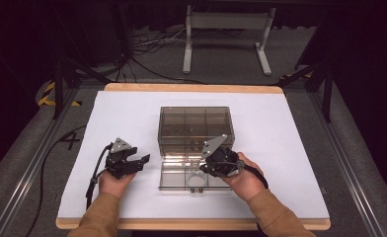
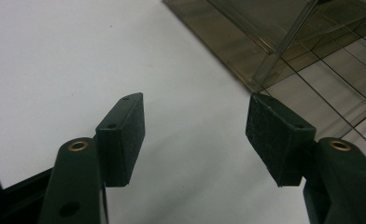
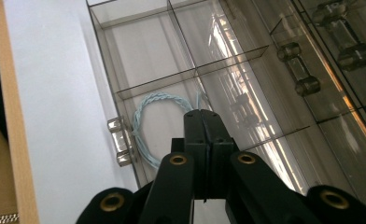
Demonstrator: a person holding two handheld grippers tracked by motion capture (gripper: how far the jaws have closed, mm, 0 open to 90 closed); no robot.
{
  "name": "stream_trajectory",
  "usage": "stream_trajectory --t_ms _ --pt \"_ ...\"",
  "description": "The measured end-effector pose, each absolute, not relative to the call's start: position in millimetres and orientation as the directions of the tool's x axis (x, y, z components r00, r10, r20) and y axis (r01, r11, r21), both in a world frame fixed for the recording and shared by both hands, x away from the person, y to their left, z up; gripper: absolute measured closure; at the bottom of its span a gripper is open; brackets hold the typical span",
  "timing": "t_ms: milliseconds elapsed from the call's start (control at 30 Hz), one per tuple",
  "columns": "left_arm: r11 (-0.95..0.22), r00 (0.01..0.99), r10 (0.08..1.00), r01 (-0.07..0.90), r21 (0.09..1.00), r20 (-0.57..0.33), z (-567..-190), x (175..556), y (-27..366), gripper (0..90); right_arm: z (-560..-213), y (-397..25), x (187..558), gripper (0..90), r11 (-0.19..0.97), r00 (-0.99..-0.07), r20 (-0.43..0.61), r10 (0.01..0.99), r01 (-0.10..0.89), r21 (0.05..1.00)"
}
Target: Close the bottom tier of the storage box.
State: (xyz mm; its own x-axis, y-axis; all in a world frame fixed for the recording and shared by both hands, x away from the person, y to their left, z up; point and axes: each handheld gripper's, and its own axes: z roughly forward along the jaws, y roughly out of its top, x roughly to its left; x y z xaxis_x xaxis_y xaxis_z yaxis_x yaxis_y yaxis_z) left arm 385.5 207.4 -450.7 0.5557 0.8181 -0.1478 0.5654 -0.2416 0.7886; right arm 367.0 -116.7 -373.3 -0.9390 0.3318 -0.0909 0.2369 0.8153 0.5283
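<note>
While the left gripper (image 2: 195,135) gapes, the right gripper (image 3: 203,116) seemingly pinches the cord (image 3: 148,116).

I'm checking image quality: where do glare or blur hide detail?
Right gripper view: bright streaks of glare cross the smoky clear plastic drawer organiser, while the pale blue twisted cord loop stays legible. Left gripper view: the organiser corner is soft. High view: dark surroundings.

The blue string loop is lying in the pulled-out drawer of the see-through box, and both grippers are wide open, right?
Not quite. Just the left gripper is wide open, over the white table cover. The right gripper is shut, its jaws pressed together, as the right gripper view shows. The blue string loop does lie in the pulled-out drawer of the see-through box.
</note>
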Motion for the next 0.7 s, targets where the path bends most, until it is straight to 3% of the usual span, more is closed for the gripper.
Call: stream_trajectory --t_ms 700 --pt "-0.232 0.547 0.823 0.569 0.789 -0.152 -450 385 209 38.3 -377 -131 346 90.0 0.816 -0.972 -0.035 0.231 0.174 0.551"
